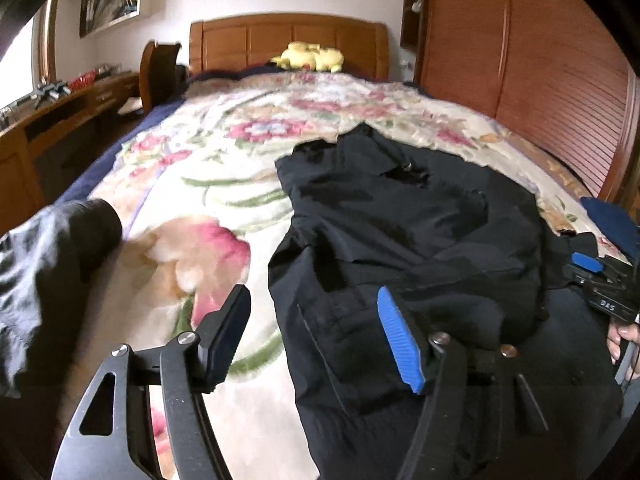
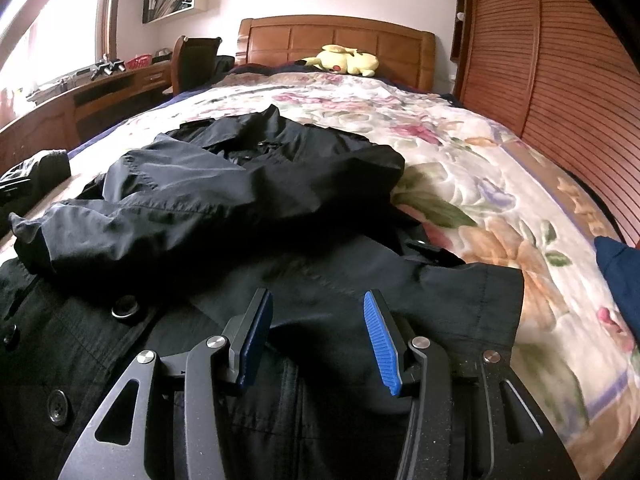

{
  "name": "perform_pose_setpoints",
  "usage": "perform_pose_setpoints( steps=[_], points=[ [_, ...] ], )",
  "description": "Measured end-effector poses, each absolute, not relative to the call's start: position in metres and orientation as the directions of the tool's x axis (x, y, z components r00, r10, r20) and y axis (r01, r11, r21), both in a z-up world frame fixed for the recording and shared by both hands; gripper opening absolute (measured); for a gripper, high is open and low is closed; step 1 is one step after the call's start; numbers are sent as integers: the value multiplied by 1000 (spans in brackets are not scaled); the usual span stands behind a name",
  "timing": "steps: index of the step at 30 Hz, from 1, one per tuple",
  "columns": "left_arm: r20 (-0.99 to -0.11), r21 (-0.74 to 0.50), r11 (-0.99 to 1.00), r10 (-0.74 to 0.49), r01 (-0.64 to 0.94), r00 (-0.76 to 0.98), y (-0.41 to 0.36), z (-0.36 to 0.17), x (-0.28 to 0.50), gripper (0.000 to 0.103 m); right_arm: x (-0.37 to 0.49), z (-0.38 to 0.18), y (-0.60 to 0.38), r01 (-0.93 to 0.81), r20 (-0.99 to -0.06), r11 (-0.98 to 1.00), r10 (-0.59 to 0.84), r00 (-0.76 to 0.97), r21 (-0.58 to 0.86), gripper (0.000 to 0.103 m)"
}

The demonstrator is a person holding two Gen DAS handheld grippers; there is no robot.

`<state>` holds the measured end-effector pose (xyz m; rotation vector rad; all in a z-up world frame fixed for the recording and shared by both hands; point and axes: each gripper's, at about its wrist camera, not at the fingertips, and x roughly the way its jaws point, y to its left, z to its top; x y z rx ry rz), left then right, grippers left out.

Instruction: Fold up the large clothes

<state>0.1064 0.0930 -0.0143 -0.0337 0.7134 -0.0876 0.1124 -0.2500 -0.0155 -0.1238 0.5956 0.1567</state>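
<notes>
Bedroom setting: a wooden-framed bed with a floral quilt [image 1: 224,184] fills both views, a yellow plush toy [image 1: 310,58] resting by the headboard. Left wrist view: my left gripper [image 1: 316,340] hangs over the near edge of the quilt with its jaws well apart and nothing between them; one pad sits above bare quilt, the blue pad above the edge of the black coat [image 1: 400,220], which lies spread toward the right side of the bed. A dark bundle of cloth [image 1: 52,272] blurs past at far left; I cannot tell what it is. My right gripper [image 1: 592,276] shows at the right margin, over the coat. Right wrist view: that gripper [image 2: 318,334] hovers low over the coat [image 2: 240,200], jaws parted about halfway, fabric lying beneath them but not pinched. One sleeve [image 2: 192,212] is folded across the body; large buttons [image 2: 126,306] mark the front. I judge the cloth thin, limp and somewhat slick, so it should drape and slide rather than hold a crease. The best purchase looks to be a hem or the cuff [image 2: 496,304], where seams thicken the layers.
</notes>
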Motion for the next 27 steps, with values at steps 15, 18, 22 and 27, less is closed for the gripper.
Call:
perform_pose_setpoints(
  steps=[15, 18, 22, 27],
  points=[
    [-763, -37, 991, -109, 125, 637, 75, -51, 119, 50, 113, -16, -251, -196, -570, 978, 123, 812, -68, 49],
    [-754, -13, 991, -96, 131, 650, 70, -49, 115, 22, 113, -15, -251, -194, -570, 979, 122, 813, -67, 49],
    [-714, 9, 987, -108, 163, 692, 61, -38, 99, 13, 112, -14, -252, -189, -565, 980, 120, 816, -64, 49],
    [-624, 12, 987, -120, 162, 772, 49, -11, 60, 10, 99, -6, -262, -171, -550, 985, 123, 826, -37, 49]
  ],
)
